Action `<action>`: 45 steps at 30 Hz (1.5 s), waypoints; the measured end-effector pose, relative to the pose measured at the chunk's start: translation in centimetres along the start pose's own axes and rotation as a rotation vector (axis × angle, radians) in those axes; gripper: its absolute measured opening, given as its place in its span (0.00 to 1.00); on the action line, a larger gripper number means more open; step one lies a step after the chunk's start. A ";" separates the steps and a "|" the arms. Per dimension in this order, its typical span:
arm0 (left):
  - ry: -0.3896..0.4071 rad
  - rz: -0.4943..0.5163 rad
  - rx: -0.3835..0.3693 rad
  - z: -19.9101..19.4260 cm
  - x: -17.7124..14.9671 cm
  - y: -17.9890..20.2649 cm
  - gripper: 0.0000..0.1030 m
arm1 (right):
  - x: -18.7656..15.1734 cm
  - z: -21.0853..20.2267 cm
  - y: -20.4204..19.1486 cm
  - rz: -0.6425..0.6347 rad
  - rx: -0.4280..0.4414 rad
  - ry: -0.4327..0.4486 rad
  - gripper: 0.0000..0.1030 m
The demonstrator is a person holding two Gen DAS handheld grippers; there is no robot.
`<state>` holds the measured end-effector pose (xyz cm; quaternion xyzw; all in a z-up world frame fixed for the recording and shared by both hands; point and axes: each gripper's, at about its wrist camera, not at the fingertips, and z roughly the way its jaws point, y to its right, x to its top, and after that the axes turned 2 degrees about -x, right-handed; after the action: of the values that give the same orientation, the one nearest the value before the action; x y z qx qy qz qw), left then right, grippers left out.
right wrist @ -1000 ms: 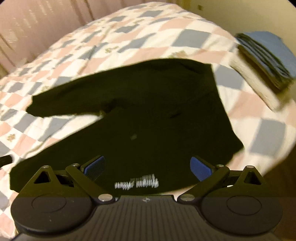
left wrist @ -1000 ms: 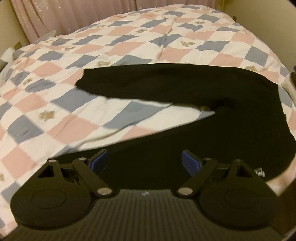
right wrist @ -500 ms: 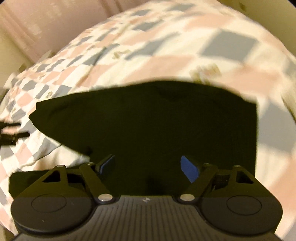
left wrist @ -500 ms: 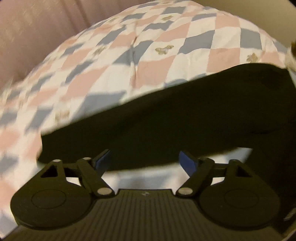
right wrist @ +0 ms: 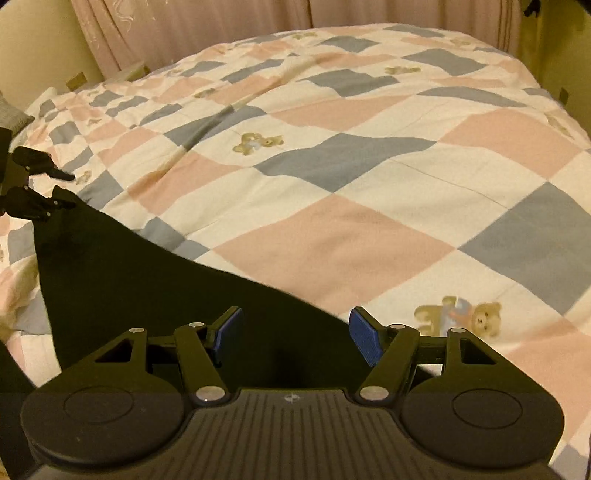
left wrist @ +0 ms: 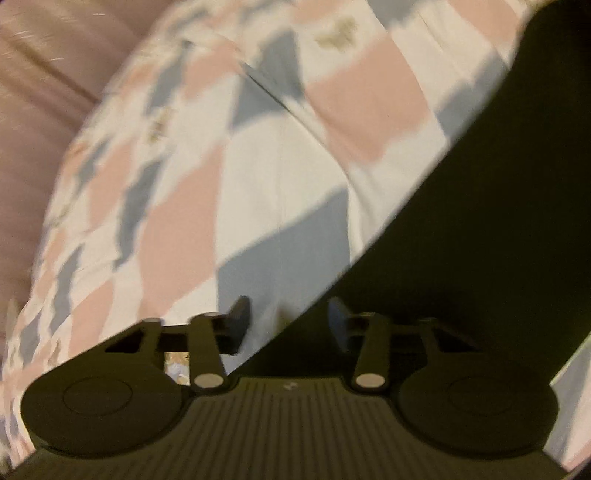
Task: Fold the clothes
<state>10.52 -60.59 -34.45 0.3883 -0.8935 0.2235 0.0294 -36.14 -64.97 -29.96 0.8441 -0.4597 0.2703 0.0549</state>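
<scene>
A black long-sleeved garment [right wrist: 129, 277] lies flat on the checked quilt [right wrist: 332, 229]. In the right wrist view it fills the lower left, and its slanted edge runs between my right gripper's [right wrist: 295, 332] open blue pads [right wrist: 364, 336], low over the cloth. My left gripper [right wrist: 70, 186] shows at the far left of that view, open, at the pointed end of the sleeve. The left wrist view is blurred: the garment [left wrist: 480, 221] covers the right side, and its edge crosses between the spread fingers of the left gripper [left wrist: 290, 319]. Neither gripper holds anything.
The pink, grey and white quilt [left wrist: 258, 166] with teddy-bear prints covers the whole bed. Pink curtains [right wrist: 221, 26] hang behind the bed's far edge. A grey cushion corner [right wrist: 11, 114] sits at the far left.
Both grippers have moved forward and lower across the garment to its far edge. The left has swung out to the sleeve end. The folded stack has left the right view.
</scene>
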 end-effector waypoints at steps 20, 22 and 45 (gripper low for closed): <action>-0.085 0.492 0.016 5.7 -3.4 5.5 0.00 | 0.6 7.1 -1.2 -0.213 0.061 -0.216 0.04; -0.070 0.492 0.075 4.2 -4.1 6.1 0.00 | 0.0 5.1 -3.0 -0.282 -0.032 -0.148 0.03; -0.182 -0.281 0.081 -20.0 -28.2 29.3 0.08 | -32.1 -12.9 -28.7 -0.253 -0.522 -0.225 0.53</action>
<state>7.01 -15.42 -33.90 0.5290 -0.8196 0.2172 -0.0363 -32.13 -20.25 -30.77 0.8767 -0.4081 0.0389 0.2517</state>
